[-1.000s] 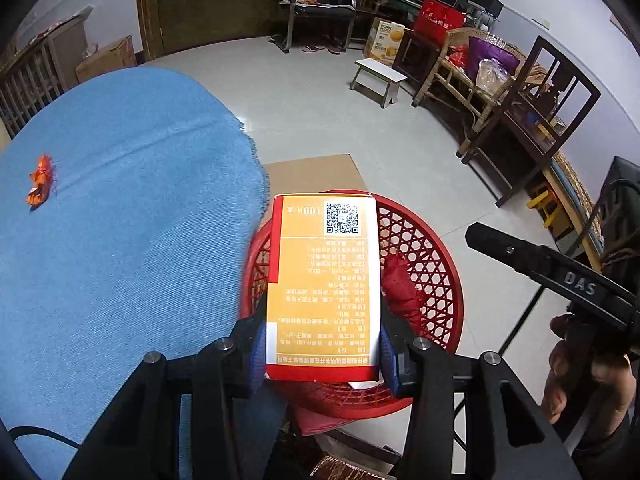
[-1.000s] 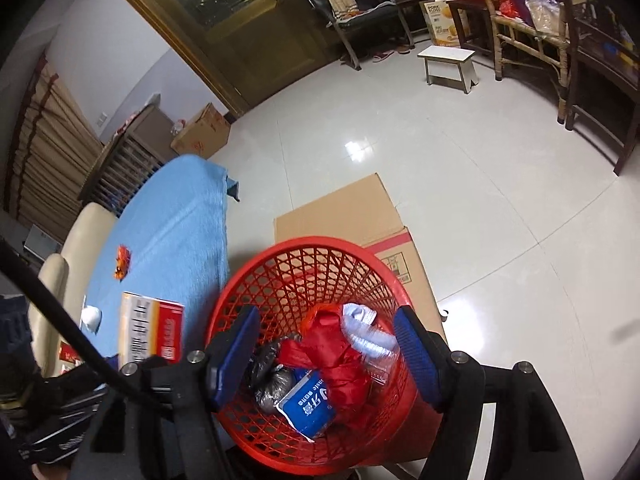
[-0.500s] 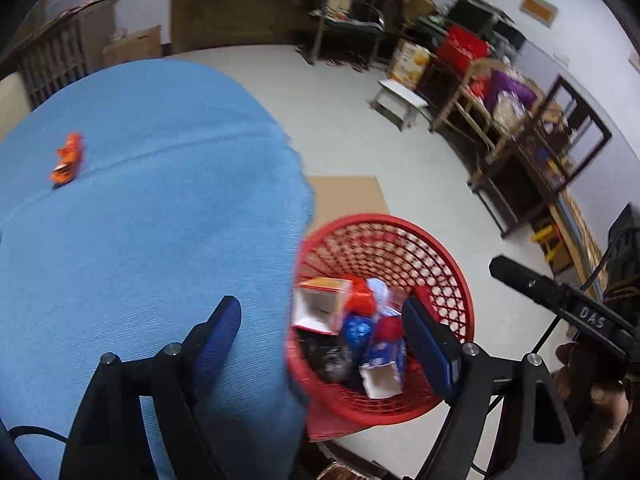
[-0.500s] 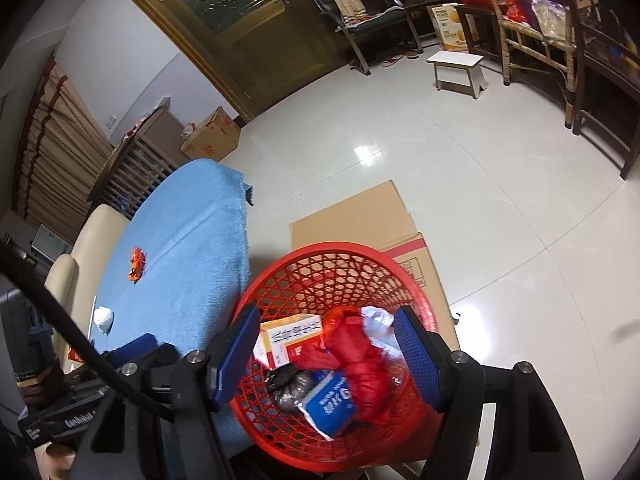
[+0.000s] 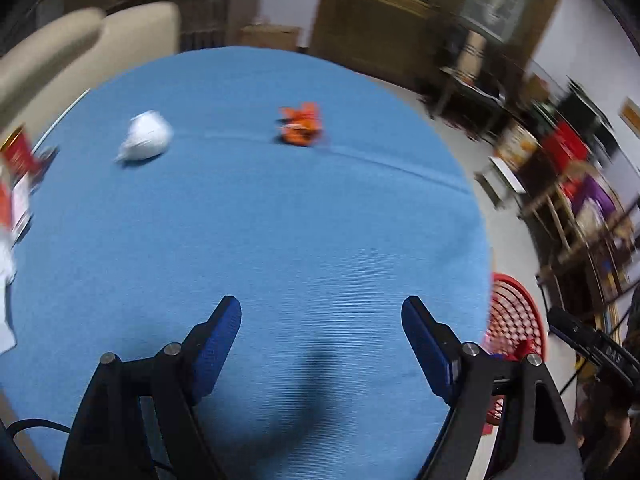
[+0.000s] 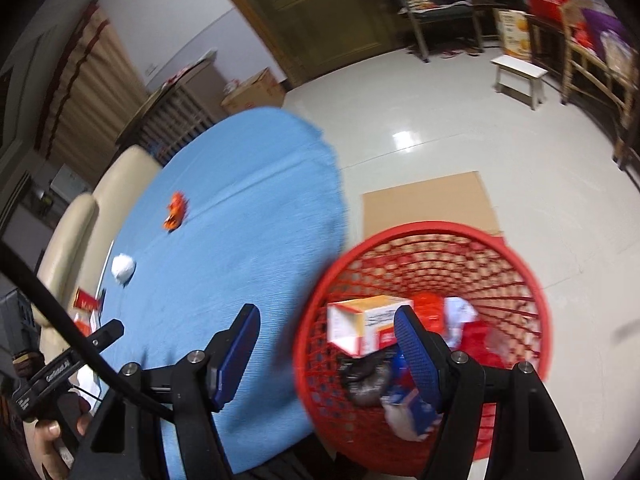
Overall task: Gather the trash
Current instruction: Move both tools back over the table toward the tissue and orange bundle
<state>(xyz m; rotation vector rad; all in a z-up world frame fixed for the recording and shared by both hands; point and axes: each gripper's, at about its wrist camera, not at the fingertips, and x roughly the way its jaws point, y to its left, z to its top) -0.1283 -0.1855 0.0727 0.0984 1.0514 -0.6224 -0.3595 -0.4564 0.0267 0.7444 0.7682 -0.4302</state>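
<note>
Now both tongs, left gripper [image 5: 321, 330] and right gripper [image 6: 326, 330], are gaping empty; blurred swinging is risking overshooting white wad [image 5: 146, 141], upper left.

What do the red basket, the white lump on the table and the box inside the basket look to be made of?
Red basket: looks like moulded plastic, an open lattice wall with a smooth rim. White lump: probably crumpled tissue or paper, matte and creased, though blurred. Orange and white box: printed cardboard, with flat faces, sharp edges and an open end flap.
</note>
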